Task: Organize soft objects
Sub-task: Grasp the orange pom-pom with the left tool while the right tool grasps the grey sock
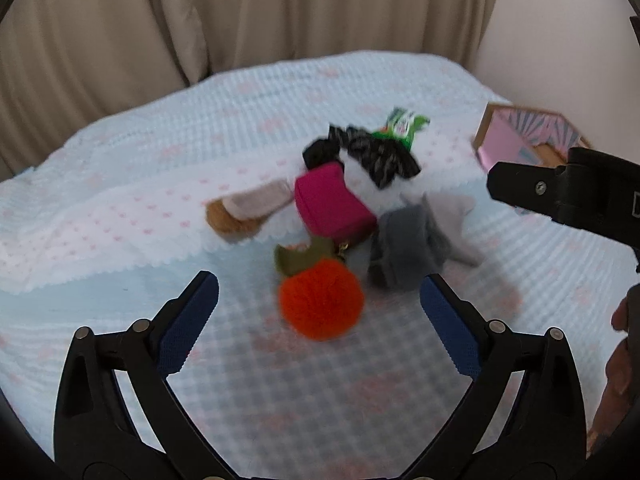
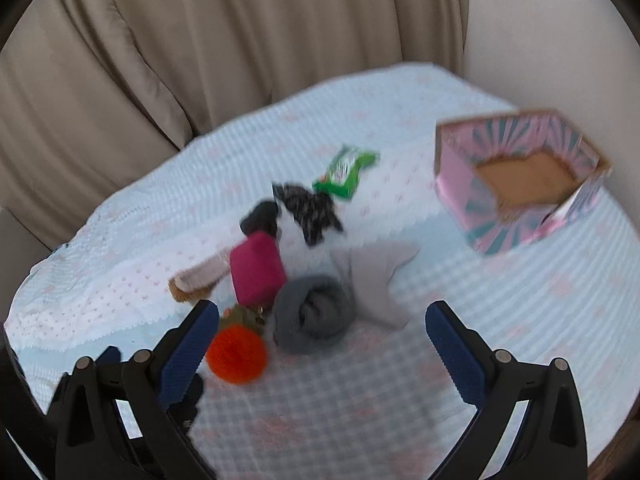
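Observation:
A pile of soft things lies mid-bed: an orange pom-pom (image 1: 321, 304) (image 2: 236, 354), a magenta pouch (image 1: 332, 206) (image 2: 257, 268), a rolled dark grey cloth (image 1: 406, 250) (image 2: 314, 314), a light grey cloth (image 2: 374, 276), a black patterned cloth (image 1: 378, 154) (image 2: 308, 208), a beige and brown slipper (image 1: 244, 210) (image 2: 200, 280) and a green packet (image 1: 402, 124) (image 2: 345, 172). My left gripper (image 1: 319, 300) is open, above the bed with the pom-pom between its fingertips. My right gripper (image 2: 318, 334) is open and empty above the grey cloth.
A pink patterned open cardboard box (image 2: 520, 178) (image 1: 516, 140) stands at the right on the bed. The bed has a light blue cover (image 2: 360, 400) with a white dotted blanket (image 1: 100, 224) at left. Beige curtains (image 1: 200, 12) hang behind.

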